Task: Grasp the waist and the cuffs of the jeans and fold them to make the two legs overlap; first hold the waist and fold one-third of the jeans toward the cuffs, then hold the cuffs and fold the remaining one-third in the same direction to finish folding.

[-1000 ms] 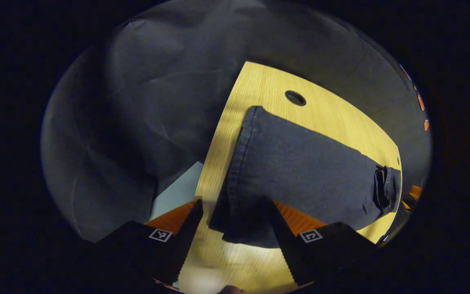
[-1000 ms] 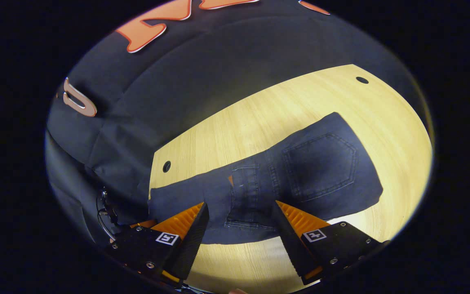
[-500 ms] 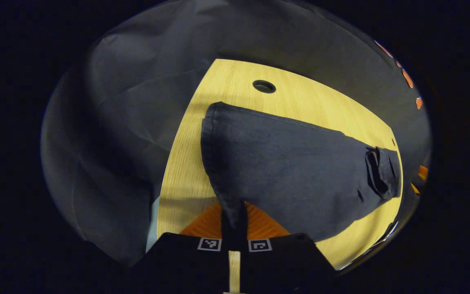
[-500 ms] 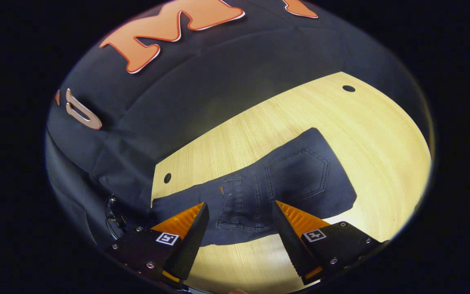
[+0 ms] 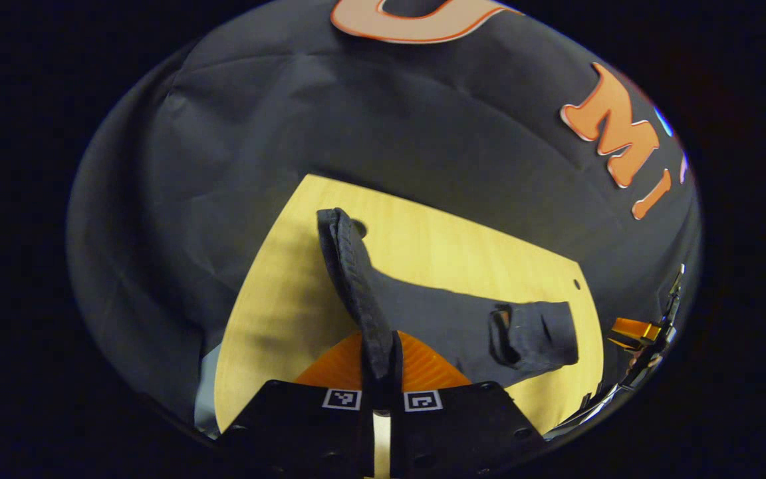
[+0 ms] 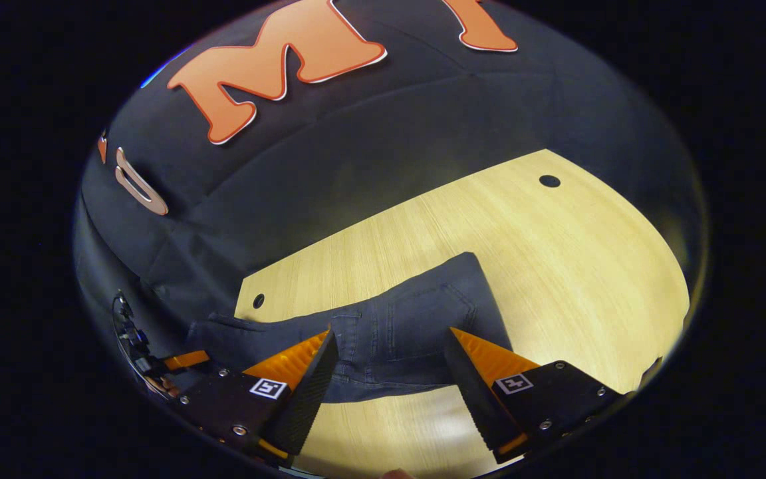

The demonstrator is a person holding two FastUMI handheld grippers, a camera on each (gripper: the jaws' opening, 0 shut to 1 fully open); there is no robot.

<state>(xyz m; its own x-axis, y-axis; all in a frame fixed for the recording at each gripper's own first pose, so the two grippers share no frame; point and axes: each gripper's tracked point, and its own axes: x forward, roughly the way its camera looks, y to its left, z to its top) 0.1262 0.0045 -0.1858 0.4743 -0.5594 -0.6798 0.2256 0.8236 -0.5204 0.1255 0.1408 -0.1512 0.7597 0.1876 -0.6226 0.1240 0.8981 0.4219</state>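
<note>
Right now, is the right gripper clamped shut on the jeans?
No, in the right gripper view the right gripper stands wide open, its fingers spread apart with the jeans lying on the wooden table beyond them.

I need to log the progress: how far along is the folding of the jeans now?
Done: the jeans lie on the table as a single strip, so the legs seem overlapped. In hand: the left gripper is shut on one end's hem; the right gripper hovers open over the waist. Left: both one-third folds.
</note>
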